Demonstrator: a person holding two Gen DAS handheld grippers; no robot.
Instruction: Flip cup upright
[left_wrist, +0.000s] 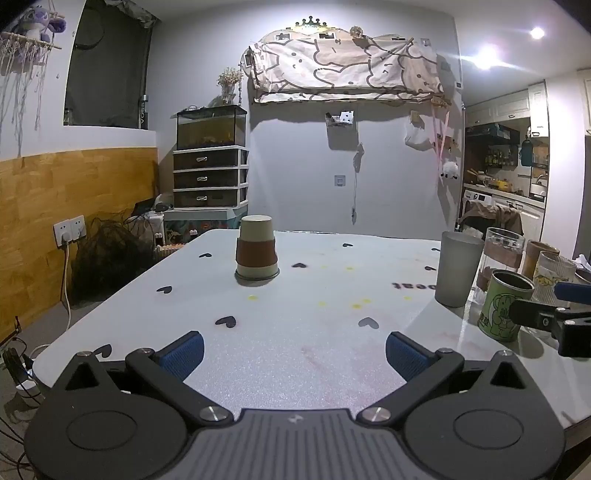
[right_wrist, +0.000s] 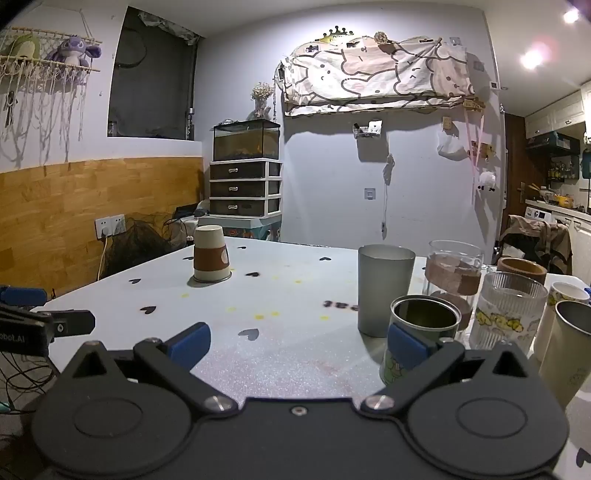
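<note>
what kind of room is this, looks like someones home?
Most likely a lived-in home: a fish tank on plastic drawers, a kitchen counter at the right, and drinking cups grouped on the table.

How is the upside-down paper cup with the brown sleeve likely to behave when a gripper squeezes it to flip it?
The paper cup looks thin-walled, so it probably weighs little and may dent under a firm squeeze. Its brown sleeve likely offers a less slippery band to grip. Resting rim-down on the table, wide end at the bottom, it seems stable, though a side push would probably slide it.
</note>
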